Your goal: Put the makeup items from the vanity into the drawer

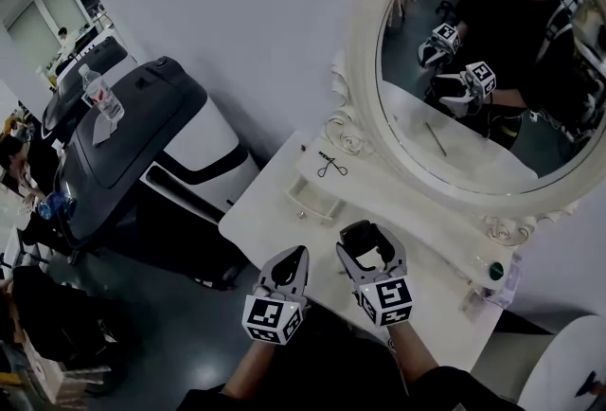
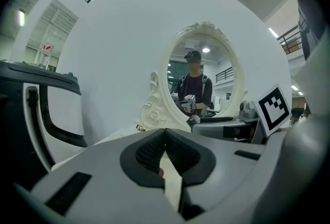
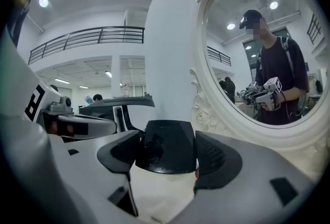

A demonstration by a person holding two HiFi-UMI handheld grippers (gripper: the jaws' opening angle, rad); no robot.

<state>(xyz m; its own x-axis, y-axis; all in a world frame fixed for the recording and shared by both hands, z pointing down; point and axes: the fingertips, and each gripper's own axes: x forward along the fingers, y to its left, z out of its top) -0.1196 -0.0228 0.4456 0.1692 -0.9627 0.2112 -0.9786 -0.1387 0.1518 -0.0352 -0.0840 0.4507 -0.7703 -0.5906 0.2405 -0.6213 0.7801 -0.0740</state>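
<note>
My right gripper (image 1: pixel 366 243) is shut on a glossy black compact (image 1: pixel 359 235), held above the white vanity (image 1: pixel 275 201) near its front edge. In the right gripper view the black compact (image 3: pixel 166 146) fills the gap between the two jaws. My left gripper (image 1: pixel 292 259) hovers just left of it, its jaws closed together with nothing between them (image 2: pixel 165 153). A small drawer (image 1: pixel 312 199) stands pulled out under the mirror's left side. A black eyelash curler (image 1: pixel 330 165) lies on the shelf above it.
A large oval mirror (image 1: pixel 478 68) in a carved white frame stands at the back. Small bottles (image 1: pixel 497 275) sit at the vanity's right end. A black-and-white machine (image 1: pixel 142 139) with a water bottle (image 1: pixel 99 97) on it stands to the left.
</note>
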